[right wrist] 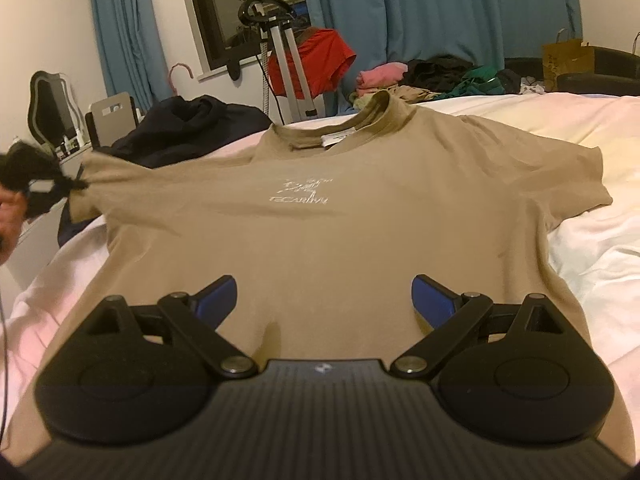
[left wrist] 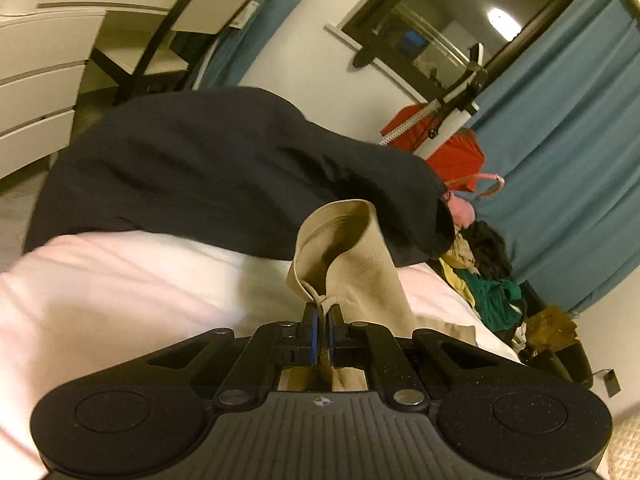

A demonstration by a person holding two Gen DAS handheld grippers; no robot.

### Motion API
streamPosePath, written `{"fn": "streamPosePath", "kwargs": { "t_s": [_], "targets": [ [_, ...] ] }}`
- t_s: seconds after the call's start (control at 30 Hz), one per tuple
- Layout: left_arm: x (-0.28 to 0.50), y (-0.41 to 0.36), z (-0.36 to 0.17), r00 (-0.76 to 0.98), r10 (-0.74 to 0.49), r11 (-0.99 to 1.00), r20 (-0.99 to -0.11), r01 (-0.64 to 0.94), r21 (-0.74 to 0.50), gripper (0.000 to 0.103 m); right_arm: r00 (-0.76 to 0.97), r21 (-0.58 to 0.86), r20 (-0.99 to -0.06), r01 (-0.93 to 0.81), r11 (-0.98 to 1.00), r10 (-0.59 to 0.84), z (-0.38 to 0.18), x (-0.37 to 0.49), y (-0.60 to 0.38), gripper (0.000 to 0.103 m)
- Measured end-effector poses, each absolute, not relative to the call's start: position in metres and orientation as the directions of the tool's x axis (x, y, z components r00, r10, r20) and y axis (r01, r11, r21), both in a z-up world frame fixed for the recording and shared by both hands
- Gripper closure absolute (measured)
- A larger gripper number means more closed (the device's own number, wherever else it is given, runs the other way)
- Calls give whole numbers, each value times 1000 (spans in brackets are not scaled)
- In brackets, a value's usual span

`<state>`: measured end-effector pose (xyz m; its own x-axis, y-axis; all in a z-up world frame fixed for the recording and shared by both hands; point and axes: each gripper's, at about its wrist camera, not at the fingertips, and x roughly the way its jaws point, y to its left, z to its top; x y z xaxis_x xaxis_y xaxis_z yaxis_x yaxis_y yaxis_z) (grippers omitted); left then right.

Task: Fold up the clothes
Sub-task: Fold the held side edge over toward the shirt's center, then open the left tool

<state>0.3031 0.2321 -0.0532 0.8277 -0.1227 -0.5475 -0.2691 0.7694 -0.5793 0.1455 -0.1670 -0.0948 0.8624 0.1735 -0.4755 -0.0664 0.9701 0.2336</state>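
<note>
Tan T-shirt spread over white bed, blue curtains behind.

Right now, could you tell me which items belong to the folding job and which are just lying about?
In the job:
tan cotton T-shirt
left gripper, shut on its sleeve
right gripper, open

Lying about:
dark navy garment
red shirt
heap of mixed clothes
</note>
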Motion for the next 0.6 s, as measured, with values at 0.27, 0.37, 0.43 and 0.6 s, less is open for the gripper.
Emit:
{"fn": "streamPosePath", "kwargs": {
  "t_s": [0.27, 0.37, 0.43, 0.6],
  "targets": [
    [267, 263, -64, 796, -79, 679, -600, -397, -617, 76, 870, 202, -464, -83, 976, 170, -91, 141, -162, 7],
    [252, 258, -72, 773, -151, 634, -617, -403, -660, 54, 866, 203, -468, -90, 975, 177, -91, 141, -161, 7],
    [247, 251, -77, 759, -209, 622, -617, -384, -683, 50, 865, 209, -467, -93, 973, 183, -91, 140, -161, 7],
    [252, 234, -102, 713, -356, 558, -604, -356, -750, 49, 865, 216, -466, -95, 972, 188, -89, 138, -160, 7]
  ]
}}
